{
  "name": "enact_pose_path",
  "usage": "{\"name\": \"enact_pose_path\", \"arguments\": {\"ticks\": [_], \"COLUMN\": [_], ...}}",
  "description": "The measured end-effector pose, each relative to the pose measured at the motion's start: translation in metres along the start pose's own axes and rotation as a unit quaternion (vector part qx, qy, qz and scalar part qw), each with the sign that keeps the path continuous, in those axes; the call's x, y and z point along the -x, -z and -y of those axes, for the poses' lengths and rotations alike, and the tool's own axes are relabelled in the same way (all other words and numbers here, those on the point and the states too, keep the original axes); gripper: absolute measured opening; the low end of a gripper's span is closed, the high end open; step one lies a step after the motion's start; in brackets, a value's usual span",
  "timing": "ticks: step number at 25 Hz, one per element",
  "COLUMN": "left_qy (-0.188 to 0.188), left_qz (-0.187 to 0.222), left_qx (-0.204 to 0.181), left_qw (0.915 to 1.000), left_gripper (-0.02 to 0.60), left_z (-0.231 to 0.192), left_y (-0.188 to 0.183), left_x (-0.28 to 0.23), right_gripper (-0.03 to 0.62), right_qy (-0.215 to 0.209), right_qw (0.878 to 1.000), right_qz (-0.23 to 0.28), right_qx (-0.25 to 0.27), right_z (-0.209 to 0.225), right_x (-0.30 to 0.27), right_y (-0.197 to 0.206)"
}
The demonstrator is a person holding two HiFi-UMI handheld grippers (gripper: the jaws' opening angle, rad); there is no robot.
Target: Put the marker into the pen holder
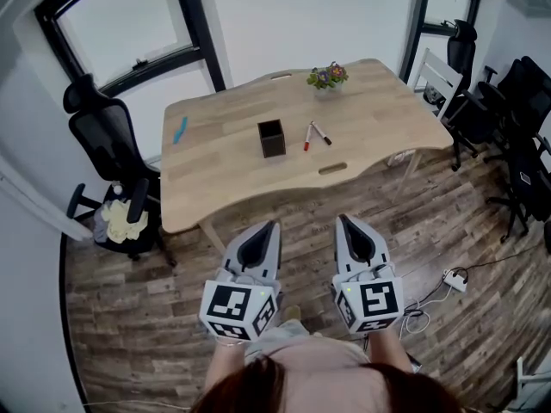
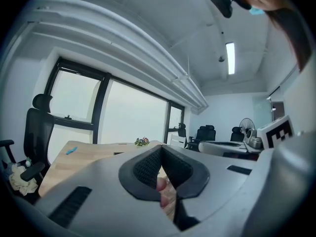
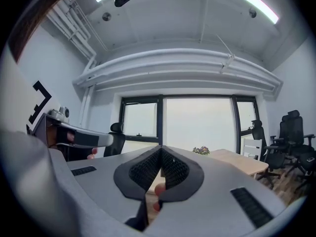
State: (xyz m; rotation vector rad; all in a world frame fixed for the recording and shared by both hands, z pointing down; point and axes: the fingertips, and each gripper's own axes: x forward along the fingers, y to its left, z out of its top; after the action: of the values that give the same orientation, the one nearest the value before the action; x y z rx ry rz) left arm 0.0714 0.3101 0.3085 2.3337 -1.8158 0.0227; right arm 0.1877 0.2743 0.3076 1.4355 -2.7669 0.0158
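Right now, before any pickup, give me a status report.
Status: left hand-held gripper shut, empty; right hand-held gripper same, both short of the table. Two markers lie beside the pen holder, untouched. Nothing blocking the approach.

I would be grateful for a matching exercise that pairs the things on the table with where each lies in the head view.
Things:
1. pen holder
2. markers
3. blue item
4. flowers

Places on the table:
a. at the far edge
b. near the left end
c. around the middle
d. just right of the pen holder

Pairs: 1-c, 2-d, 3-b, 4-a
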Motion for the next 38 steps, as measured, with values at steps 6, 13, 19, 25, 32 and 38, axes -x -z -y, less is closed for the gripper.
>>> {"name": "enact_pose_path", "arguments": {"ticks": [6,13,19,25,32,38], "left_qy": [0.01,0.021,0.029,0.038,0.049,0.051], "left_qz": [0.003,-0.001,-0.003,-0.003,-0.005,-0.006], "left_qx": [0.003,-0.001,0.001,0.004,0.007,0.007], "left_qw": [0.9999,0.9998,0.9996,0.9993,0.9988,0.9987], "left_gripper": [0.001,0.0,0.001,0.0,0.001,0.0], "left_z": [-0.019,-0.04,-0.057,-0.065,-0.067,-0.069], "left_y": [-0.006,-0.007,-0.006,-0.006,-0.005,-0.006], "left_x": [-0.015,-0.029,-0.035,-0.038,-0.045,-0.054], "right_gripper": [-0.002,-0.002,-0.002,-0.002,-0.002,-0.002], "right_qy": [-0.002,0.005,0.013,0.019,0.027,0.024], "right_qw": [1.0,1.0,1.0,1.0,0.999,0.999], "right_qz": [-0.002,-0.004,-0.006,-0.007,-0.008,0.0], "right_qx": [0.005,0.012,0.016,0.012,0.017,0.022], "right_z": [-0.005,-0.01,-0.017,-0.022,-0.019,-0.016], "right_x": [-0.026,-0.052,-0.067,-0.074,-0.082,-0.092], "right_y": [0.0,0.0,0.0,0.002,0.002,0.001]}}
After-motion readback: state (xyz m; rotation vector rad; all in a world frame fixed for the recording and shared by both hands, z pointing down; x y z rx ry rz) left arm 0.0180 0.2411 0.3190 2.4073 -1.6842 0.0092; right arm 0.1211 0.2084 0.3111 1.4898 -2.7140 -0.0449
